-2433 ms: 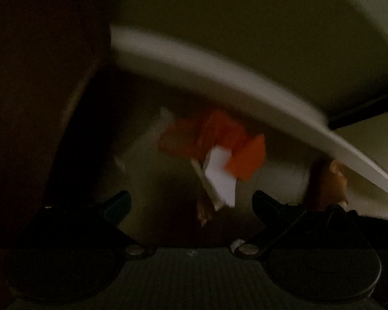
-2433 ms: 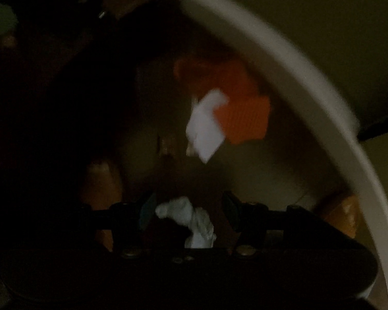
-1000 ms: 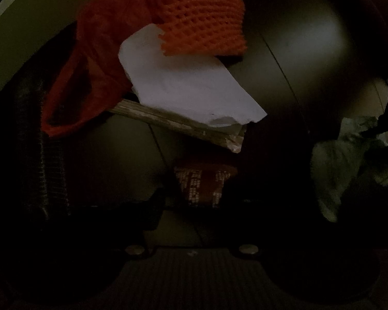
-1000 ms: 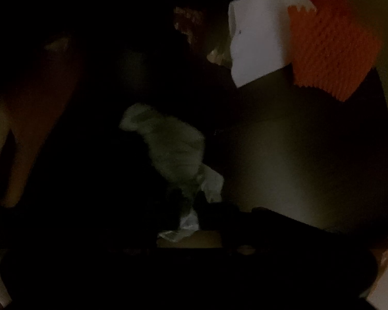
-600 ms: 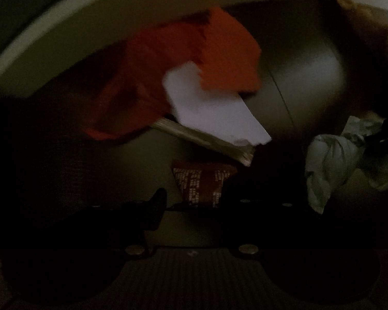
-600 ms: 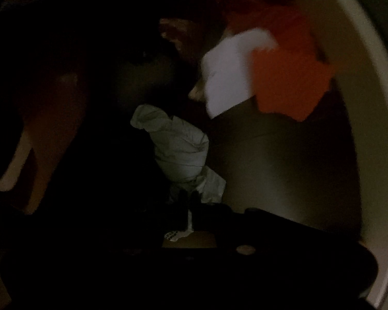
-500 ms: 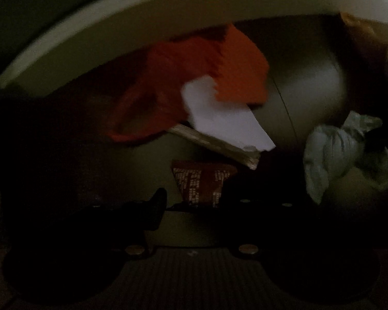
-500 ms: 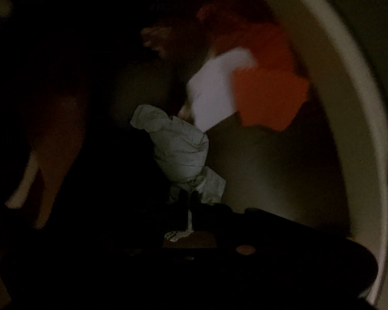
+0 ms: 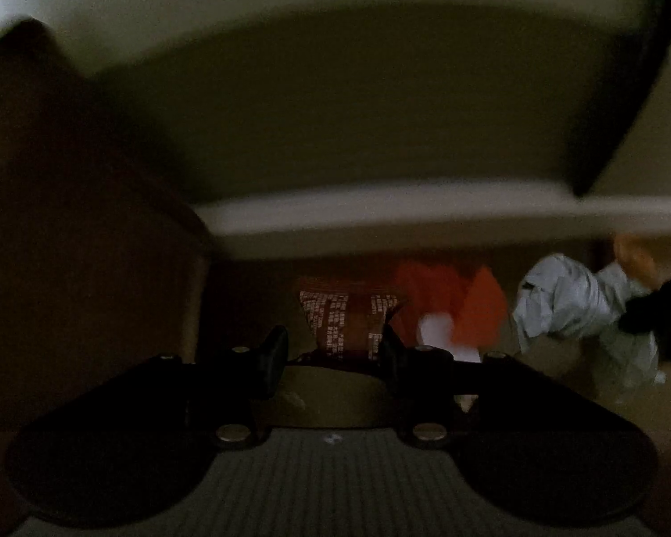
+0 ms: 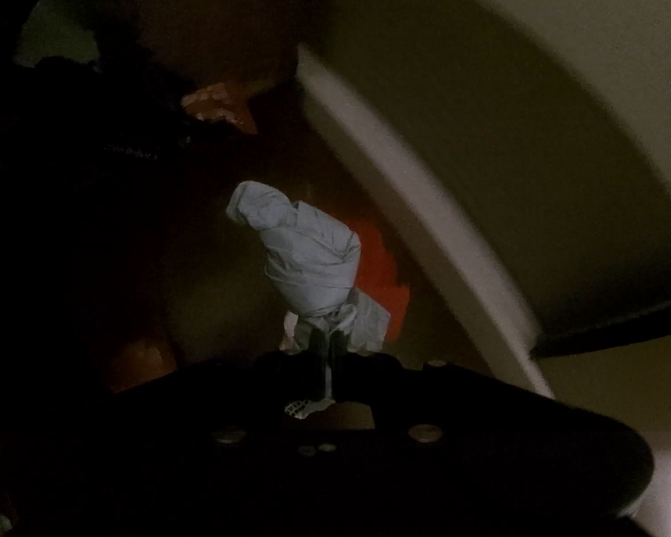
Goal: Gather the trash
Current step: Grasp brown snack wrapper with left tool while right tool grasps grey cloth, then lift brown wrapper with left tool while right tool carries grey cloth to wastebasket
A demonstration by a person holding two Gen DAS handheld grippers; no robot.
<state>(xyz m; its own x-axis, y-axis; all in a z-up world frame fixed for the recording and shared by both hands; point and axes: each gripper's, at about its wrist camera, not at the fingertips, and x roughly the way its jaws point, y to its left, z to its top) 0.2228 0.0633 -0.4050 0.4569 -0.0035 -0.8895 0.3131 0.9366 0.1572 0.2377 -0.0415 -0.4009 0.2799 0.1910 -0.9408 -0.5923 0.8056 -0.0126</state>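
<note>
The scene is very dark. My left gripper (image 9: 331,353) holds a brown printed wrapper (image 9: 344,317) between its fingers, at the rim of a white bin (image 9: 425,219). Orange netting (image 9: 469,304) and a white paper scrap (image 9: 434,329) lie inside the bin. My right gripper (image 10: 324,340) is shut on the twisted end of a crumpled grey-white tissue wad (image 10: 304,255). The wad also shows at the right of the left wrist view (image 9: 568,304). Orange trash (image 10: 375,259) shows behind it.
The bin's pale rim (image 10: 416,206) curves across the right wrist view, with a pale wall or floor (image 10: 514,67) beyond. A dark brown surface (image 9: 67,223) is at the left. A hand (image 10: 219,107) shows dimly above the wad.
Both grippers have pulled back and up from deep inside the bin to near its rim. The wrapper and the tissue wad have stayed in the grippers.
</note>
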